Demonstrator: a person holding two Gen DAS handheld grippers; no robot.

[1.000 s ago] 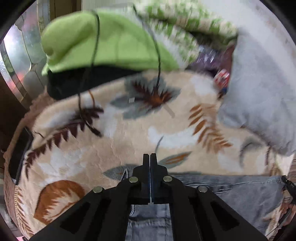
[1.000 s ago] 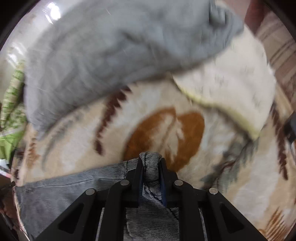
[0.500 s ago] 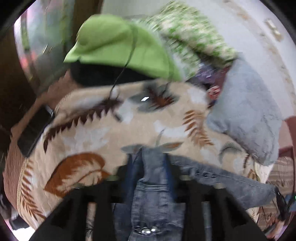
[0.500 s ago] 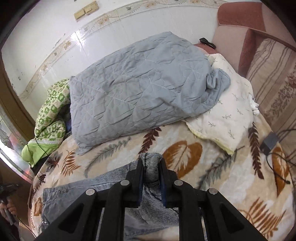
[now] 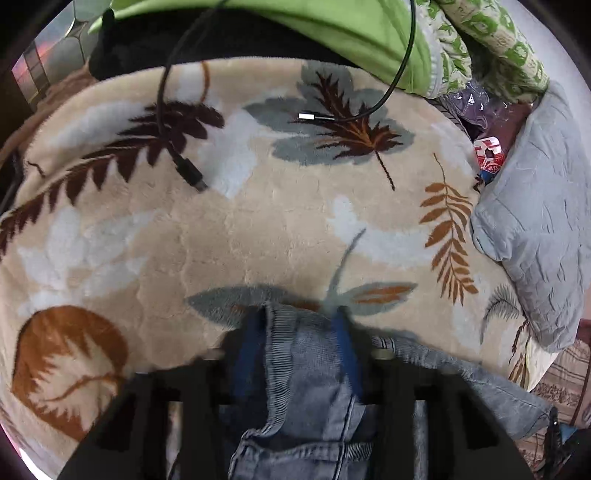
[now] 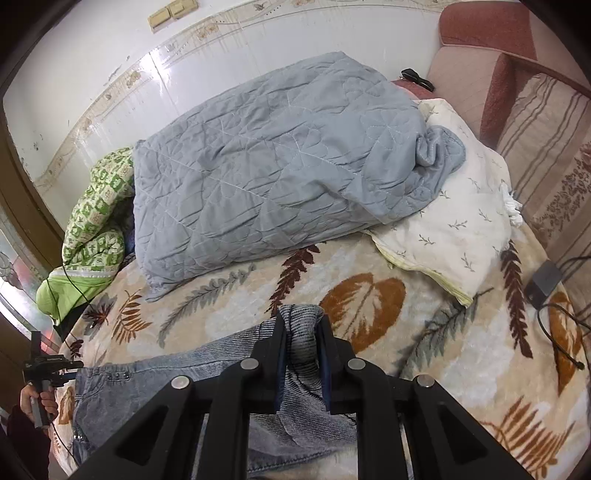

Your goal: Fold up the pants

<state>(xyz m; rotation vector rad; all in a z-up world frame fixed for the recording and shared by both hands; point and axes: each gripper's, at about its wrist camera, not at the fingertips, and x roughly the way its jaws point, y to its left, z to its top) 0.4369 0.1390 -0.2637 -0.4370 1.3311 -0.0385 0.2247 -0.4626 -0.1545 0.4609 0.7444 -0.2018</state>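
Grey-blue denim pants (image 6: 147,384) lie spread on a beige leaf-patterned blanket (image 5: 258,221). In the left wrist view my left gripper (image 5: 299,332) points steeply down, blurred, its jaws closing with the bunched waistband of the pants (image 5: 306,369) filling the gap between its blue pads. My right gripper (image 6: 301,332) is shut on a raised fold of the pants at the other end, lifted a little off the blanket. At the far left edge of the right wrist view a person's hand (image 6: 37,400) grips the left gripper's handle.
A grey quilt (image 6: 277,166) and a cream pillow (image 6: 454,229) lie beyond the pants toward the wall. Green bedding (image 5: 295,22) is heaped at one end, with black cables (image 5: 177,147) trailing onto the blanket. A grey charger (image 6: 545,280) sits near the headboard.
The left gripper, shut and empty before, opened, dropped over the waistband and now has it between its pads. The right gripper rose with its fold of pants still held.
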